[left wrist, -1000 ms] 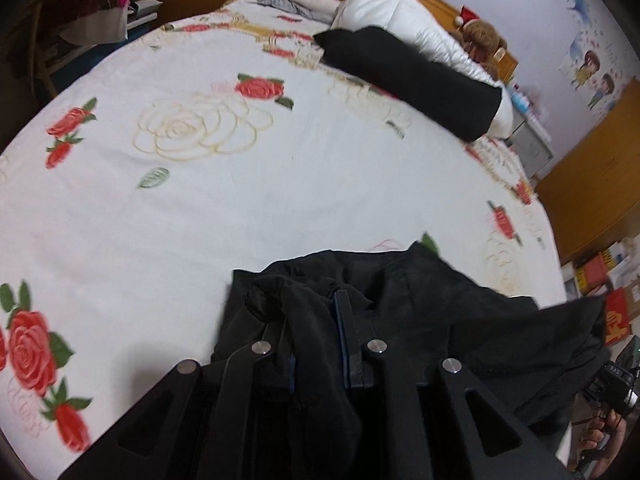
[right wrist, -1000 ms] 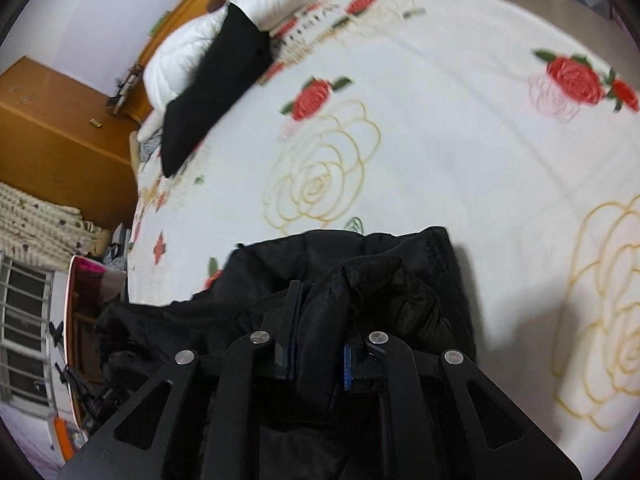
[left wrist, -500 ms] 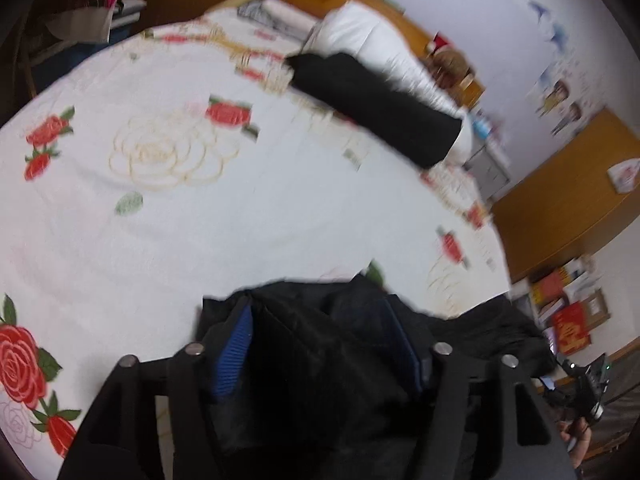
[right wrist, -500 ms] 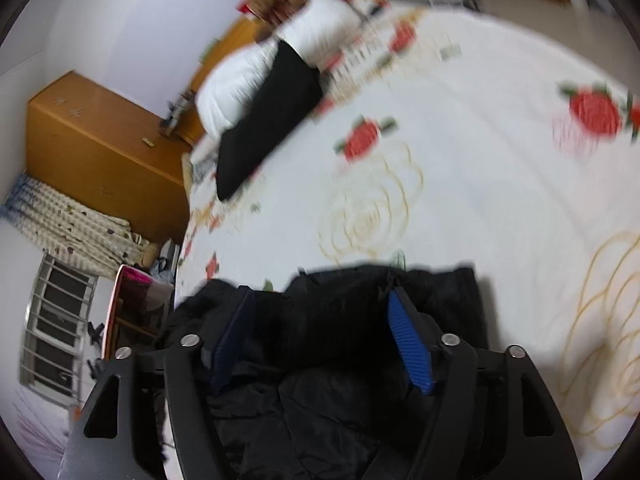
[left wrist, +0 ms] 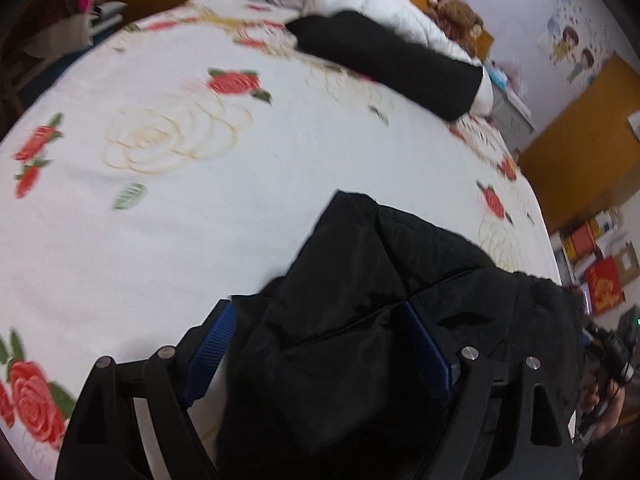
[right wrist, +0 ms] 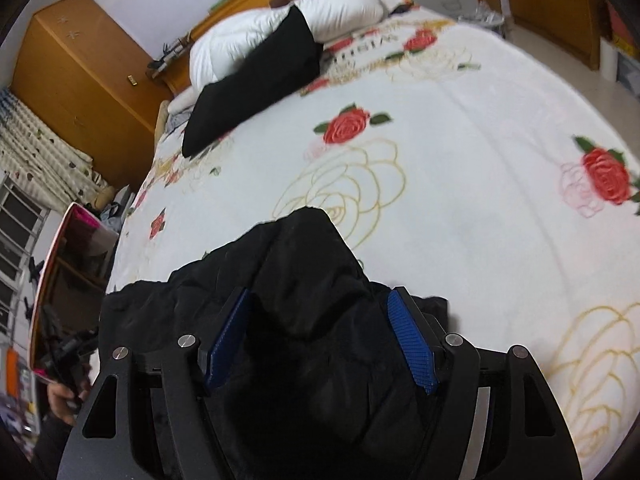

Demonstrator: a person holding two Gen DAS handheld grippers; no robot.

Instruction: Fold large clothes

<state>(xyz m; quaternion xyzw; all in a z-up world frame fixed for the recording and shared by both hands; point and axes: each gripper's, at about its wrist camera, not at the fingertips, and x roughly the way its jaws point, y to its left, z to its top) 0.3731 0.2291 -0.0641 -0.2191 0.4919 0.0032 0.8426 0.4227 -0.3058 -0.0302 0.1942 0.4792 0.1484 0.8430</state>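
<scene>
On the near edge of the bed (left wrist: pixel 240 184), a black jacket (left wrist: pixel 360 320), bunched. Left gripper (left wrist: pixel 320 344) and right gripper (right wrist: pixel 320 336) over it, jaws apart, fabric lying loose between the blue pads (right wrist: pixel 412 340). Far off, pillows (right wrist: pixel 340 4).

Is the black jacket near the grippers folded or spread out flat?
Folded, roughly: the black jacket lies bunched in doubled layers on the bedspread, not flat.

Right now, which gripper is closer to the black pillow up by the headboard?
Cannot tell. Left gripper and right gripper both sit open over the black jacket at the near edge, far from the black pillow.
</scene>
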